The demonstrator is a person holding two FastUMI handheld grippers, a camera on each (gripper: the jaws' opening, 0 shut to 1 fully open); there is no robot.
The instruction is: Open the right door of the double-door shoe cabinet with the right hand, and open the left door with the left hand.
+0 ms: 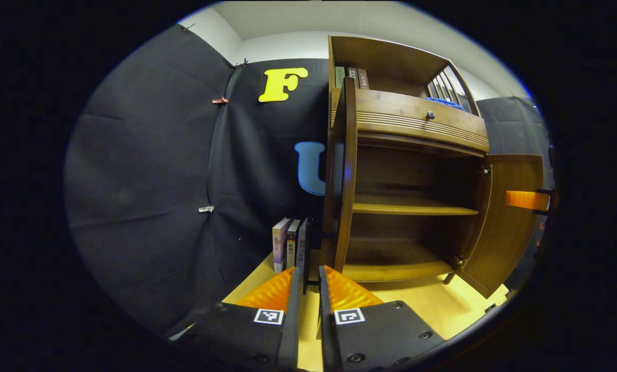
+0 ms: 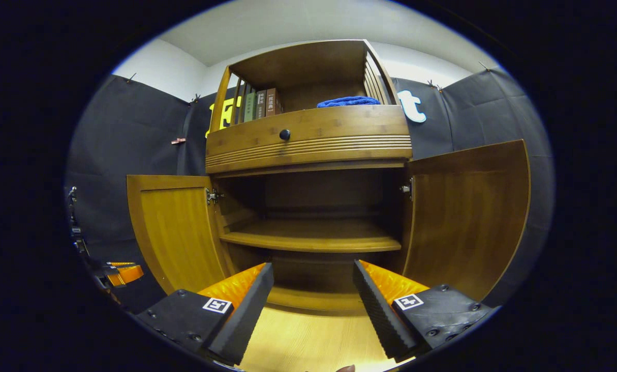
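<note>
Both doors of the shoe cabinet (image 2: 308,206) stand wide open, so I judge the task all but done. Ahead of my right gripper (image 2: 313,289), whose fingers are spread wide and hold nothing, the left door (image 2: 176,232) swings out to one side and the right door (image 2: 466,217) to the other, with the bare shelf (image 2: 311,240) straight in front. My left gripper (image 1: 311,289) is clenched, fingers almost touching with nothing between them; the left door's edge (image 1: 345,175) stands just beyond its tips, and a row of books (image 1: 289,244) sits slightly left of them on the desk (image 1: 432,305). The risk I see is on this side: any forward drift would knock the door edge and swing it back, or topple the books.
</note>
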